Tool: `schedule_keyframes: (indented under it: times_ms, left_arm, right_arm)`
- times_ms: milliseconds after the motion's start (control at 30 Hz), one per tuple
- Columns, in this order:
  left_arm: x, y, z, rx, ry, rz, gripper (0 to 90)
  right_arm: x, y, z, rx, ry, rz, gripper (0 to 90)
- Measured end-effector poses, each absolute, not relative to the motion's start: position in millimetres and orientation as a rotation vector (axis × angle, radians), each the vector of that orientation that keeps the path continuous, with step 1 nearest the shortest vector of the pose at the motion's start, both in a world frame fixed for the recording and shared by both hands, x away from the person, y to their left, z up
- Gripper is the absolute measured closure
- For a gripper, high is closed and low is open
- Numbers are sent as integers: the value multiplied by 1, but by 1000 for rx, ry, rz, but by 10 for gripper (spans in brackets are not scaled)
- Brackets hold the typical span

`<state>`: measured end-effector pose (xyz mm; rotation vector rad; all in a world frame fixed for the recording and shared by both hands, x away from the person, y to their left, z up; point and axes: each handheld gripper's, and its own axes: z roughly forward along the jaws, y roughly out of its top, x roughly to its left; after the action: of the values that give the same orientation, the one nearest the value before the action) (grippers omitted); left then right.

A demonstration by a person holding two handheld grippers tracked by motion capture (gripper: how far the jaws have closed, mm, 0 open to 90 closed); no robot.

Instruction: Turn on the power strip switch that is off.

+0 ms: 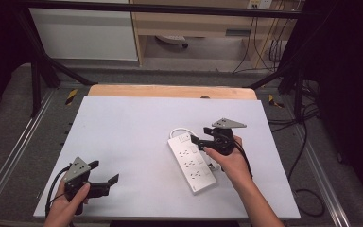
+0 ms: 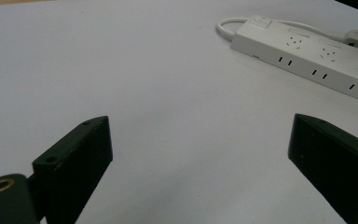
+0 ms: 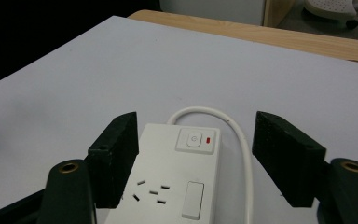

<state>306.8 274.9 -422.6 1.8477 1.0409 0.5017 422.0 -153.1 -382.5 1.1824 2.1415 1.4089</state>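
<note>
A white power strip (image 1: 191, 163) lies at an angle right of the table's middle, its white cable (image 3: 235, 128) looping off the far end. My right gripper (image 1: 198, 141) hovers over that far end, open. In the right gripper view its jaws (image 3: 200, 154) straddle the strip (image 3: 177, 186) at the switch (image 3: 194, 140), where a small red light shows. The left jaw stands close to the strip's edge and the right jaw stands off beyond the cable. My left gripper (image 1: 105, 172) rests near the front left corner, open (image 2: 200, 158) with nothing between its jaws. The strip (image 2: 317, 58) lies well ahead of it.
The white tabletop (image 1: 137, 132) ends in a wooden strip (image 1: 170, 91) at the back. A black frame post (image 1: 35, 80) rises at the back left, and cables (image 1: 307, 194) trail on the floor at the right. A white plug (image 2: 356, 38) lies beside the strip.
</note>
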Motion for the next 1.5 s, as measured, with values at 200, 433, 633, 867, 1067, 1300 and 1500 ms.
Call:
schedule_keyframes:
  times_ms: [200,433,633,867,1067,1300,1500]
  left_arm:
    - [307,275,-423,1848,1041,502,64]
    - [307,275,-423,1848,1040,502,64]
    - [307,275,-423,1847,1040,502,64]
    - [307,275,-422,1841,1042,503,64]
    - [307,276,-422,1842,1044,510,64]
    - [307,275,-422,1840,1046,507,64]
    - [307,277,-422,1838,1052,518,64]
  right_arm:
    - [421,-159,-377,1198,2113,1429,240]
    - [418,-165,-372,1197,2062,1448,129]
    - [415,-171,-369,1196,2029,1457,62]
    - [405,-184,-362,1162,1971,1453,34]
    - [390,-205,-359,1146,1899,1447,30]
    - [369,-242,-372,1197,1802,1438,39]
    - [352,-275,-391,1242,1754,1400,48]
